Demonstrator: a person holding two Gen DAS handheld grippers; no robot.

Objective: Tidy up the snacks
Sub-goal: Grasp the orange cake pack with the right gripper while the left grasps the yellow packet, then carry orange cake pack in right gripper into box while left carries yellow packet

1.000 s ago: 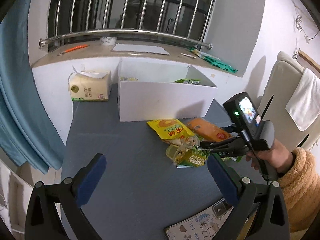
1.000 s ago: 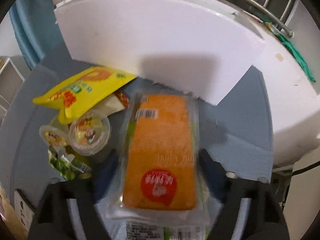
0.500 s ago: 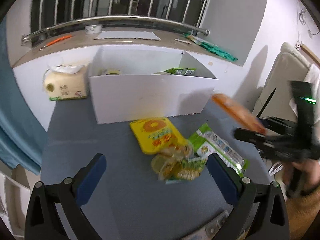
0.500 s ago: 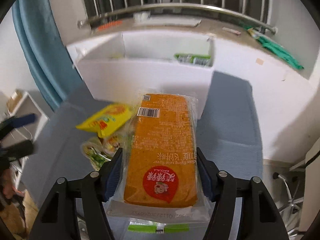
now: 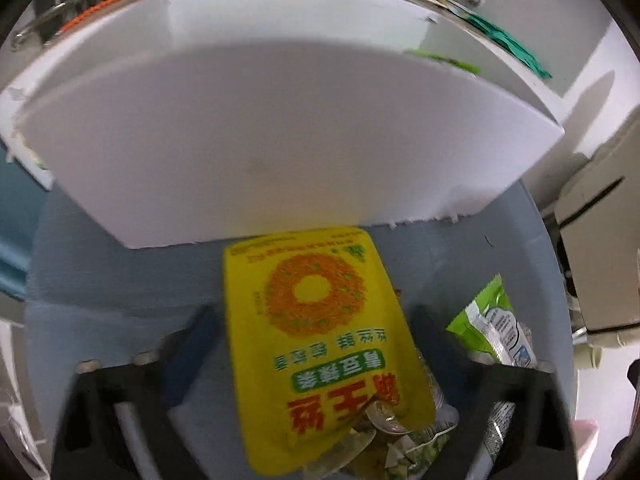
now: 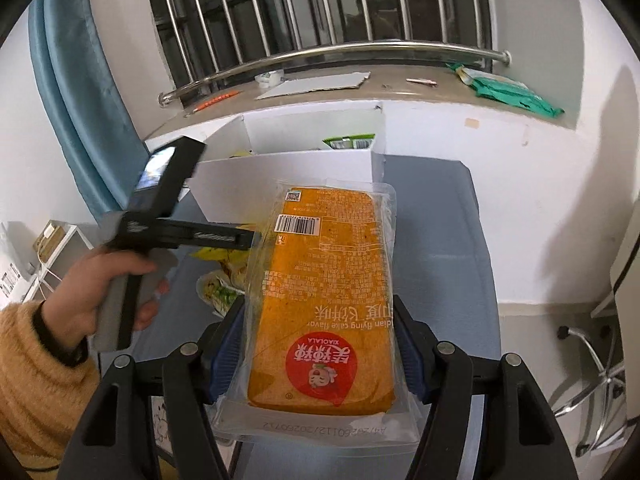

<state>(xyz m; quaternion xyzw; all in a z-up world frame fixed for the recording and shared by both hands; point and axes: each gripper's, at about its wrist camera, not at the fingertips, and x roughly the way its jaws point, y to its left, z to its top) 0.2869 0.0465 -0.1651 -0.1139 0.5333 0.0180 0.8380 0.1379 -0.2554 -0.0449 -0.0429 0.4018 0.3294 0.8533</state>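
Observation:
My right gripper is shut on an orange cake pack in clear wrap and holds it up above the blue table, short of the white box. My left gripper is open and low over the table, its fingers on either side of a yellow snack bag that lies in front of the white box. Jelly cups lie under the bag's near end. A green snack pack lies to the right. In the right wrist view the left gripper reaches in over the snack pile.
The white box holds a green pack at its back right. A window ledge with paper, an orange pen and green packets runs behind the box. A blue curtain hangs at the left. A chair base stands at the right.
My left gripper has dropped and moved in close, straddling the yellow bag. My right gripper has lifted the orange cake pack off the table and raised it.

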